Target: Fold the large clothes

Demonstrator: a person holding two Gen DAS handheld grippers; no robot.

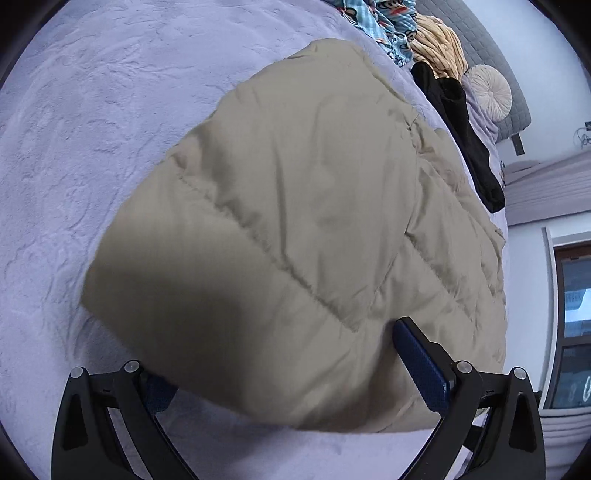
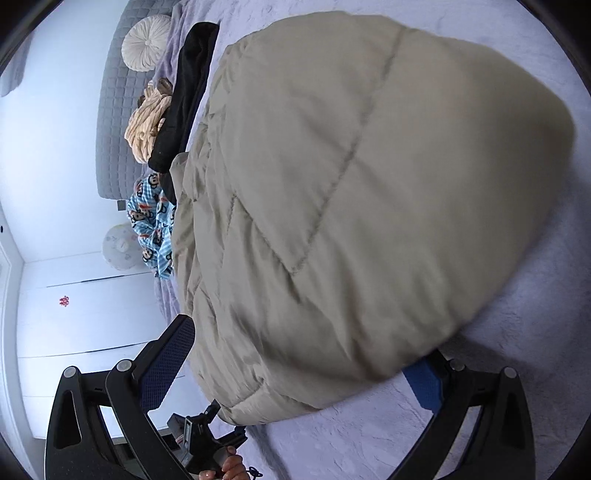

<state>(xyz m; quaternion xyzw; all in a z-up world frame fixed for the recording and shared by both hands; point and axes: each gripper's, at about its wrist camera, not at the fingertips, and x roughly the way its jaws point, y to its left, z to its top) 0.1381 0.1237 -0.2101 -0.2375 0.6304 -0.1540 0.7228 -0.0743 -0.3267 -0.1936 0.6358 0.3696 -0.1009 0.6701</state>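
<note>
A large beige quilted puffer coat (image 1: 303,229) lies folded in a thick bundle on a lilac plush bedspread (image 1: 92,129). My left gripper (image 1: 280,354) is open wide, its jaws standing either side of the coat's near edge; the left finger is partly hidden under the fabric. In the right wrist view the same coat (image 2: 351,206) fills the frame. My right gripper (image 2: 306,365) is also open wide around the bundle's near end, its right finger partly hidden by the coat. The other hand-held gripper (image 2: 207,439) shows at the bottom.
A black garment (image 1: 461,125), a tan striped blanket (image 1: 439,48) and a blue cartoon-print cloth (image 1: 388,26) lie beyond the coat by the grey padded headboard (image 1: 491,55) with a round cream cushion (image 1: 489,92). A window (image 1: 576,332) is at right; white wardrobe doors (image 2: 85,314) are at left.
</note>
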